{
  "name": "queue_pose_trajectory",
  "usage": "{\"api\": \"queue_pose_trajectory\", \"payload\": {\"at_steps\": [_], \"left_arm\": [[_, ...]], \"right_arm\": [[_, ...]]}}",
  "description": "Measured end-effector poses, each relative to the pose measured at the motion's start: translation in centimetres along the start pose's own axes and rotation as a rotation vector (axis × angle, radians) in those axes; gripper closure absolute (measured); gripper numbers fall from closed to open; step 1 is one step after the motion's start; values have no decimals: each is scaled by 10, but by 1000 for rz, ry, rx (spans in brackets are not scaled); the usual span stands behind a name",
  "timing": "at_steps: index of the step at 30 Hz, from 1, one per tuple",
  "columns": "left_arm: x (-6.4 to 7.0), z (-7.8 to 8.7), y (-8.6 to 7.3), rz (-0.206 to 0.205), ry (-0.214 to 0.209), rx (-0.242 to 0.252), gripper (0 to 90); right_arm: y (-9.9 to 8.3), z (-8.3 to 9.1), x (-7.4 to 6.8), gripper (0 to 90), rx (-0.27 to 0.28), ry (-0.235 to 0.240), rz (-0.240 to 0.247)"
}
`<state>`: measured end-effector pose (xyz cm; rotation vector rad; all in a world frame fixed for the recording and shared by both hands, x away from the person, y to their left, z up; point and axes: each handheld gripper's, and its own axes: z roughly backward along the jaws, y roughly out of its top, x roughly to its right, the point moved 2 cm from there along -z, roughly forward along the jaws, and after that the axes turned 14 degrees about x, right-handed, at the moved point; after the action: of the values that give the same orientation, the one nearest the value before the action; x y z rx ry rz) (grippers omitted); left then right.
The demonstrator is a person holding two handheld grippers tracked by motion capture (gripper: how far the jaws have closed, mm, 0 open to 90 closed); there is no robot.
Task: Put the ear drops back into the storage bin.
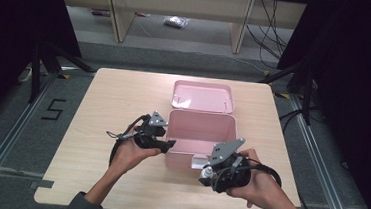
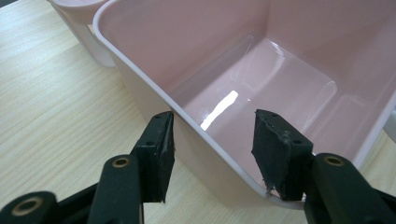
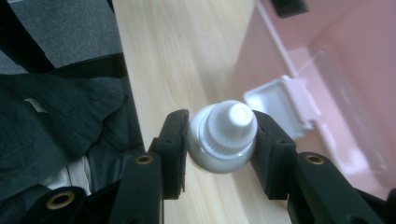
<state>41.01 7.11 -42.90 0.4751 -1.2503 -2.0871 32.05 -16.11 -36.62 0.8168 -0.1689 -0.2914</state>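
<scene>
High view: pink box (image 1: 200, 136) open mid-desk (image 1: 114, 94), lid (image 1: 203, 96) behind toward far edge, left gripper (image 1: 157, 135) at its left wall, right gripper (image 1: 207, 176) near front edge | left gripper view: jaws parted astride box rim (image 2: 140, 77), gripping nothing | right gripper view: jaws clamped on white bottle (image 3: 224, 137) beside box (image 3: 336, 70).

One sign can be read: a black digit "5" (image 1: 53, 109) marked on the grey floor (image 1: 10, 136), left of the surface (image 1: 109, 93). Nothing else carries legible writing.
</scene>
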Motion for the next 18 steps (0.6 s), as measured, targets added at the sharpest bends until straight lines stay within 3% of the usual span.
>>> {"api": "queue_pose_trajectory", "payload": {"at_steps": [11, 18], "left_arm": [[0, 0, 0, 0, 2, -1, 485], [0, 0, 0, 5, 3, 0, 485]], "right_arm": [[15, 29, 24, 603, -22, -47, -19], [20, 32, 44, 603, -35, -90, -32]]}}
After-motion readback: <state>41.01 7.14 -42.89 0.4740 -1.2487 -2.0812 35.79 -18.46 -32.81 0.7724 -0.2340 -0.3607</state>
